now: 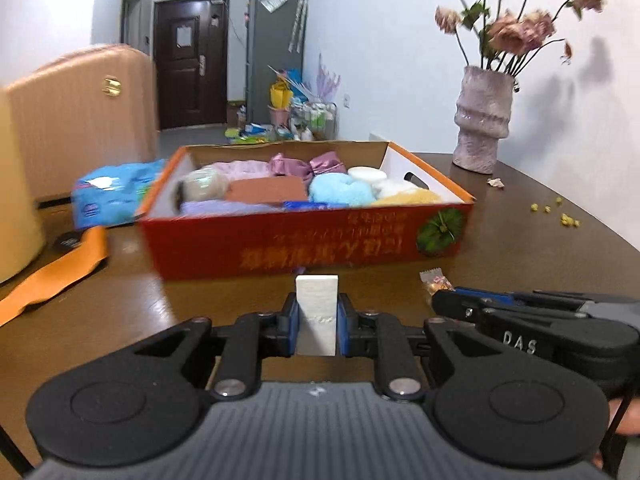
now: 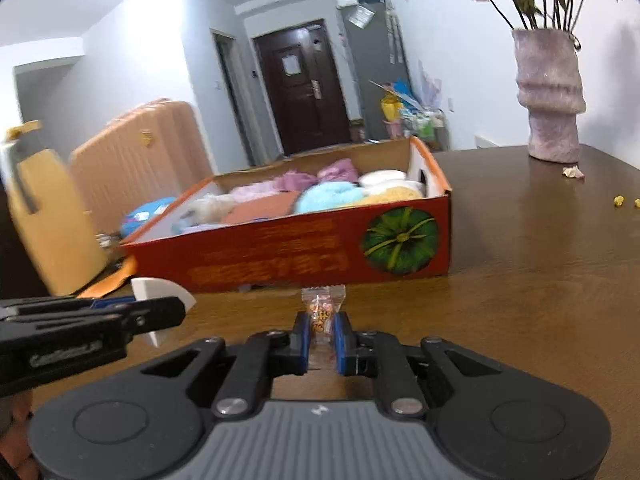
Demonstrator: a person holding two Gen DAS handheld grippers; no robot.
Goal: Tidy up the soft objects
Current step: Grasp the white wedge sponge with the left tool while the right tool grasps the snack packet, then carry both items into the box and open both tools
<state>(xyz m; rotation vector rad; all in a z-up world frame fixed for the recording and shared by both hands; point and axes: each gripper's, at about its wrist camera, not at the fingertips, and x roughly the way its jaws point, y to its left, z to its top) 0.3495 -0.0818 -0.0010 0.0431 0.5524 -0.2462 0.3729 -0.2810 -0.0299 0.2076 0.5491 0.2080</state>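
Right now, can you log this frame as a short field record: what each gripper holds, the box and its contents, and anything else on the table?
left gripper: shut on white foam wedge
right gripper: shut on small wrapped candy
red cardboard box: open, on brown wooden table, ahead of both grippers
box contents: light blue plush piece, brown sponge block, pink fabric bow, other soft items
also on table: pale textured vase with dried flowers, right of box

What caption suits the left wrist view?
Left gripper clamps a white foam block before the red cardboard box.
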